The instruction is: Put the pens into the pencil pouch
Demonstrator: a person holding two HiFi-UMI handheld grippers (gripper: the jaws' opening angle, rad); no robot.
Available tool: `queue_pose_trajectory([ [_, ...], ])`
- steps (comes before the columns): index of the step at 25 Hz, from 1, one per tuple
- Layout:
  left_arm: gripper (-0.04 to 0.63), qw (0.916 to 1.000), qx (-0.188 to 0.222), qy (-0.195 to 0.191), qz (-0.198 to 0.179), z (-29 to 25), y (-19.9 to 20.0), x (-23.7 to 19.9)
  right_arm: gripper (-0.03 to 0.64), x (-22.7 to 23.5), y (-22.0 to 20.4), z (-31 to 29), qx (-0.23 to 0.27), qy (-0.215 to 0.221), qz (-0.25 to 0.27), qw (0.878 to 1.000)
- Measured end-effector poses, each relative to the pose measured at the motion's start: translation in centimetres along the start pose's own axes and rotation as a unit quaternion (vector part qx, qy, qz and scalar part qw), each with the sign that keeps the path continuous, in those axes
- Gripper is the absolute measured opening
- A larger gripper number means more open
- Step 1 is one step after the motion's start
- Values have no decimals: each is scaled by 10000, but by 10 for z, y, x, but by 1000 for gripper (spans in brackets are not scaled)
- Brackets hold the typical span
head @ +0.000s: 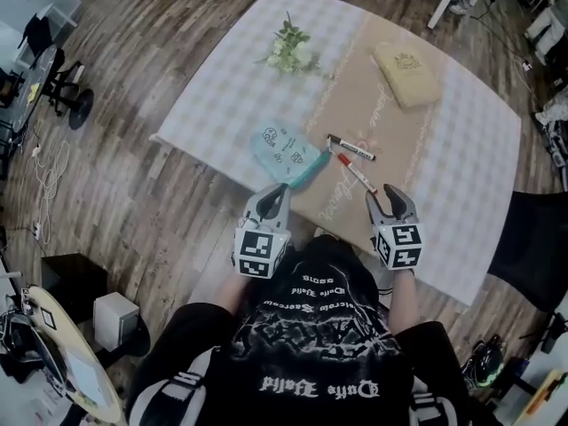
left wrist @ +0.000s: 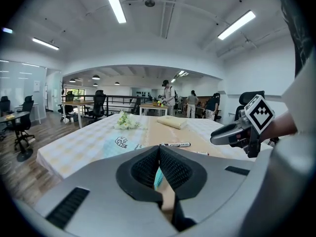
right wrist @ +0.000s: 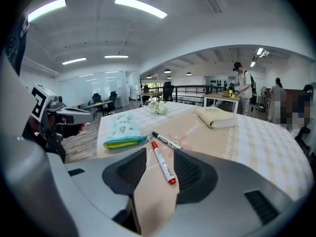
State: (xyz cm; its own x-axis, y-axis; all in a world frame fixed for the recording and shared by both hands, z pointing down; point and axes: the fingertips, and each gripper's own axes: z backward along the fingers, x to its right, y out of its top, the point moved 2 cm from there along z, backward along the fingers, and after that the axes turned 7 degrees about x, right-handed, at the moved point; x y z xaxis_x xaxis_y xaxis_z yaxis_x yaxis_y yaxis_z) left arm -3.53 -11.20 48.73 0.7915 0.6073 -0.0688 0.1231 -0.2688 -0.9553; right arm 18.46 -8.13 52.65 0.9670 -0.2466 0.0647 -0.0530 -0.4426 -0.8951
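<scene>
Right gripper view: right gripper (right wrist: pixel 160 157) released, jaws astride the red pen (right wrist: pixel 162 162), not pressing it; black pen (right wrist: pixel 167 140) just beyond. Left gripper (left wrist: pixel 159 147) clenched, apparently on the near corner of the pencil pouch (head: pixel 282 149). Step: first pick. Next: a square pinch on the barrel.

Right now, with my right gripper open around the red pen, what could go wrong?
1. The red pen lies slanted between the right gripper's open jaws, so it may twist or roll out as they close.
2. The black pen ends close to the red pen's far tip; lifting could knock it.
3. The left gripper pinches only the pencil pouch's near edge, and I cannot tell whether its mouth is open for the pen.
</scene>
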Motion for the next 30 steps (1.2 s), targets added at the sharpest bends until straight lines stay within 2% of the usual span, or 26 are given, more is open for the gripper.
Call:
queue_pose_trajectory([
  [7, 20, 9995, -21, 319, -29, 2, 2, -12, 175, 12, -23, -35, -640, 318, 282, 9970],
  [18, 20, 9977, -123, 659, -16, 2, -7, -21, 160, 16, -55, -65, -1420, 719, 366, 9866],
  [27, 20, 9973, -164, 712, 4, -6, -7, -19, 149, 16, -59, -68, -1498, 855, 526, 9836],
  [30, 20, 9975, -197, 672, -21, -10, -7, -16, 112, 18, -60, -67, -1477, 785, 568, 9843],
])
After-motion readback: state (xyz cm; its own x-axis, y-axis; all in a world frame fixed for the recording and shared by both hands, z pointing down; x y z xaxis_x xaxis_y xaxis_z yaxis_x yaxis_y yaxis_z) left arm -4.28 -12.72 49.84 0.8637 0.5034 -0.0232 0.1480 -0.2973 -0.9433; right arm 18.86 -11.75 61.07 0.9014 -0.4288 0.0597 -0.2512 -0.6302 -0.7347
